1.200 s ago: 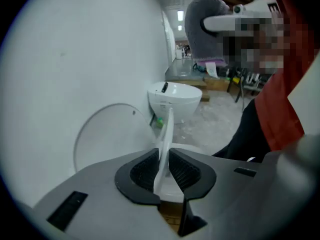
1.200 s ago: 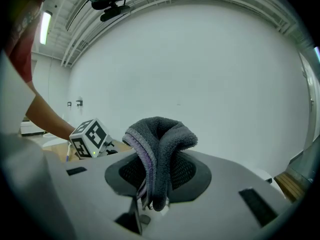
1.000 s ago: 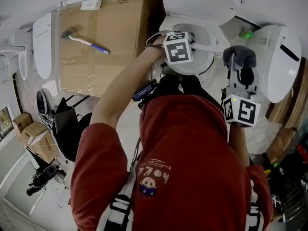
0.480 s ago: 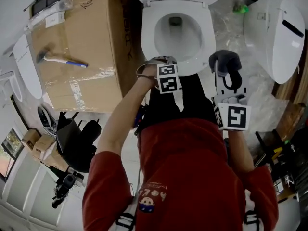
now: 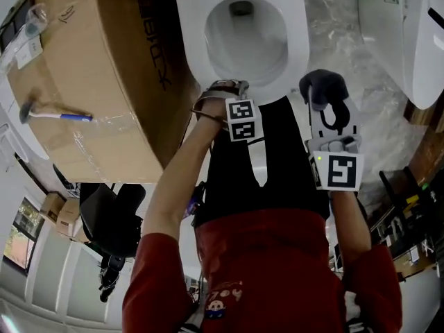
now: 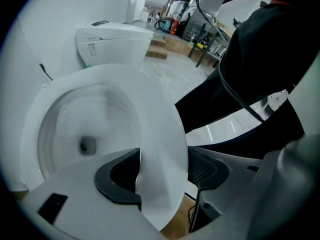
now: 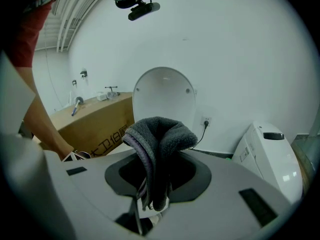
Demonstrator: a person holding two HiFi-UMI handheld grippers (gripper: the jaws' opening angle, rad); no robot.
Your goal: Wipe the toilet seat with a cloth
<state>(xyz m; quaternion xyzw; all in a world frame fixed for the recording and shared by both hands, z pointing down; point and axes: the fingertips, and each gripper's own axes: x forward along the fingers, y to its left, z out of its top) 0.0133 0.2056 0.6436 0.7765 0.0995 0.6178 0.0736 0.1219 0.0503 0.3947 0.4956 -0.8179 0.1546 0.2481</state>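
Just ahead and left of the right hand-held gripper [image 5: 331,113], clenched on the cloth [image 5: 320,87], lies the toilet seat [image 5: 297,47].

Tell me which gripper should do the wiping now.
Right. The right gripper is shut on the grey cloth, just off the front of the toilet seat. The left gripper has no cloth; its jaws are opening with the seat's edge between them.

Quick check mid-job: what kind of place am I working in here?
Probably a workshop or storeroom, not a home bathroom: a second toilet stands beside the open toilet, and a hammer lies on a big cardboard box.
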